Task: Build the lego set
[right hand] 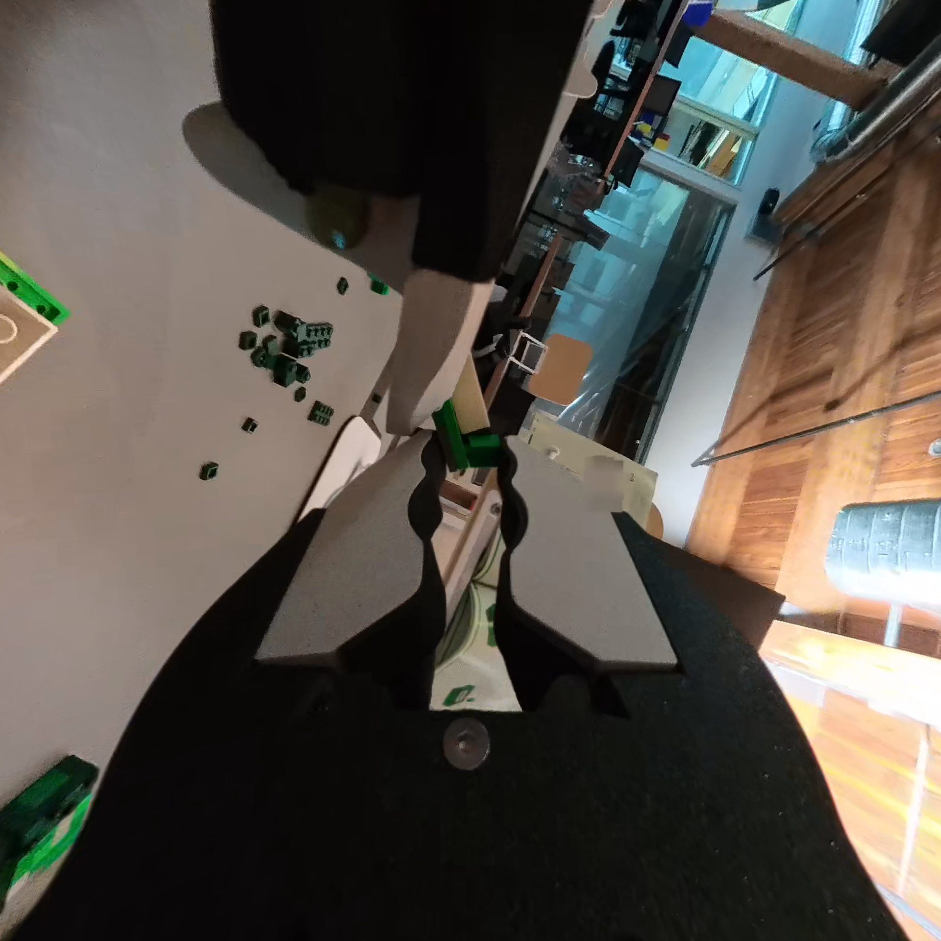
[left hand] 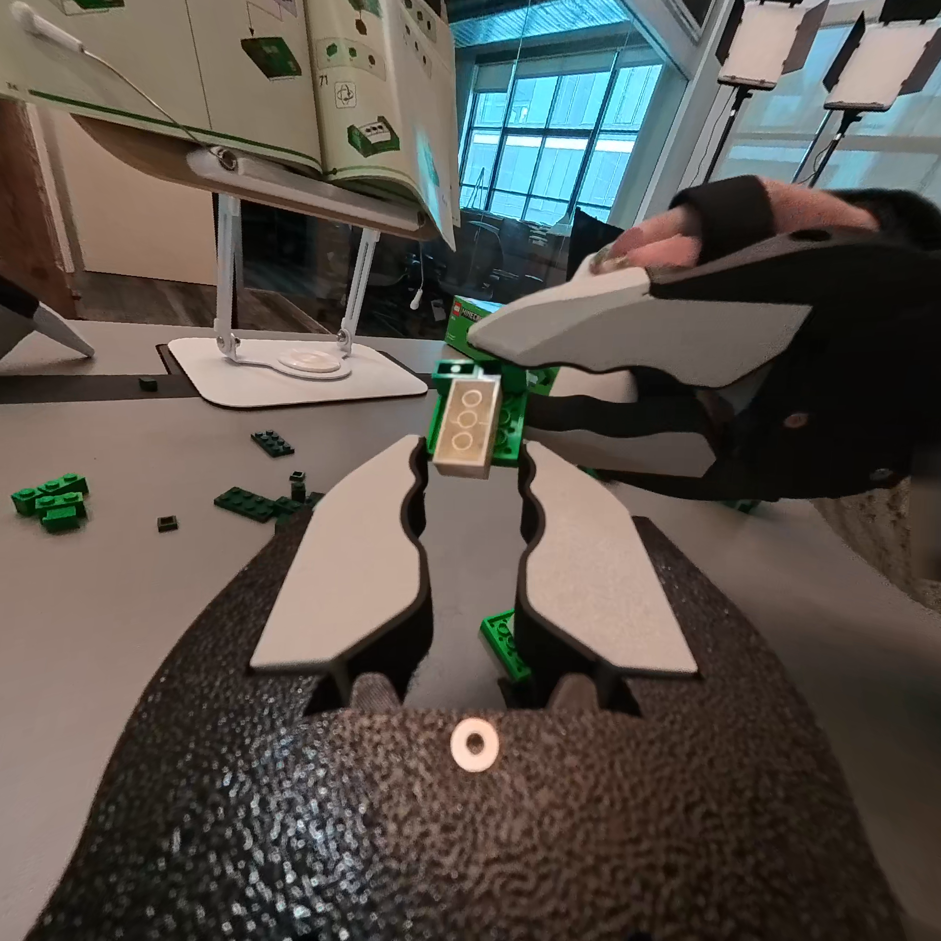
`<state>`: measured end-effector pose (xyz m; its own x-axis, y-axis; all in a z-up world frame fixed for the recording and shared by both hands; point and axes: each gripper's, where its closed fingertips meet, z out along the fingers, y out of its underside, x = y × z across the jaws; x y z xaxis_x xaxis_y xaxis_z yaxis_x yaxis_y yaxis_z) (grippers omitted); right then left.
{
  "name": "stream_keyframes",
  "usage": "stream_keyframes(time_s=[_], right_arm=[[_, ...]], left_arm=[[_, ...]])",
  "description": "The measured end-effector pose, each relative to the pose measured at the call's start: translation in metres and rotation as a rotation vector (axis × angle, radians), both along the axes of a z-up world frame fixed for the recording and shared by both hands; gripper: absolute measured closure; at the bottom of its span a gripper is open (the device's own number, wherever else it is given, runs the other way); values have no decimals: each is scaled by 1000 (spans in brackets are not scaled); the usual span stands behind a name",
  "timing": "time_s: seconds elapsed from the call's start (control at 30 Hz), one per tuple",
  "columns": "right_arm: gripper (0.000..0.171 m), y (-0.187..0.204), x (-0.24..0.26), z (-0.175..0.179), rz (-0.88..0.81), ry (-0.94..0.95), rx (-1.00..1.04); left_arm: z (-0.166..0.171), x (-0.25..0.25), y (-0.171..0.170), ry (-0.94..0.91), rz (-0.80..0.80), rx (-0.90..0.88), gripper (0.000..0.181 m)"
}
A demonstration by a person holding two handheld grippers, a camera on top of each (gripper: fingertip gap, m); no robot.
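Left wrist view: the left gripper [left hand: 471, 453] pinches a small green-and-tan lego assembly [left hand: 466, 427] at its fingertips, held above the tabletop [left hand: 153, 585]. Its long axis runs straight ahead. The right gripper [left hand: 501, 392] reaches in from the right, pinching the assembly's far side, its own view suggests.

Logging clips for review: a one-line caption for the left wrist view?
Both tongs, left and right, grip a green-and-tan lego assembly above the table.

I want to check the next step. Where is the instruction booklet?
In the left wrist view, the instruction booklet lies open on a white stand at upper left, behind the loose green bricks.
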<state>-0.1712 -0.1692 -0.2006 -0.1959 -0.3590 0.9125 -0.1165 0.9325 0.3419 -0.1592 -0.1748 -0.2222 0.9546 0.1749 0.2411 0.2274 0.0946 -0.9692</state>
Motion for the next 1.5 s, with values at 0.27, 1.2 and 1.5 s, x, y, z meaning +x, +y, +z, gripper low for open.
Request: stream_keyframes(time_s=[0.27,1.2,1.5], right_arm=[[152,10,3,-16,-149,-284,-461],[153,12,15,-36,-159,-368,-300],[154,9,1,-4,-17,34,-231]], left_arm=[[0,-4,-1,200,-8,-65,121],[-12,15,1,734,-34,-263,161],[0,6,-2,247,-146,-121,127]])
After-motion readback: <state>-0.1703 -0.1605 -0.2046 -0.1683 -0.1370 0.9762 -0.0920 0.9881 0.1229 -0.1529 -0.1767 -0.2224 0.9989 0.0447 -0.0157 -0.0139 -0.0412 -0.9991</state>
